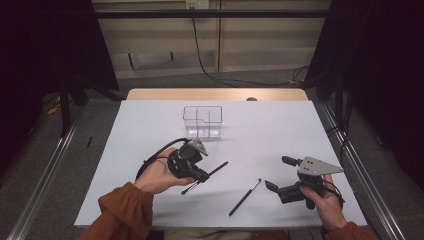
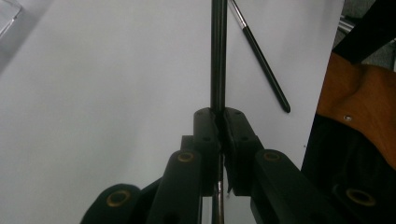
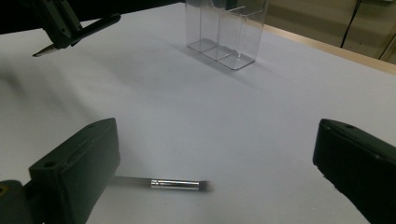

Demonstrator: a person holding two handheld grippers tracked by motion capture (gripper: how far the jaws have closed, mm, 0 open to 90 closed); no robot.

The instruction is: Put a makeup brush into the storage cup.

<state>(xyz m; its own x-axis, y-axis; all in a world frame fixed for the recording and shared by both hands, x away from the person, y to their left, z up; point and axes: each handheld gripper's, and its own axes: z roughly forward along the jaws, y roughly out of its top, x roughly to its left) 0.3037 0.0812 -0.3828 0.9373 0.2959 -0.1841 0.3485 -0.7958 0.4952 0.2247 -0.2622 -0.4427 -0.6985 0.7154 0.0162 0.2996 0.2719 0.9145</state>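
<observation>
Brushes were being gathered: left gripper (image 1: 200,176) clamped one brush (image 1: 205,178), right gripper (image 1: 278,174) gaped toward the second brush (image 1: 245,197) near the desk's (image 1: 150,125) front edge.

left gripper (image 1: 199,176) jaws clamped together, right gripper (image 1: 279,174) jaws spread wide, both hand-held

Clear divided box (image 1: 202,121) on table (image 1: 150,120), near far edge, centre. Loose brush (image 1: 245,197) lies toward near edge, right of held brush (image 1: 215,172).
</observation>
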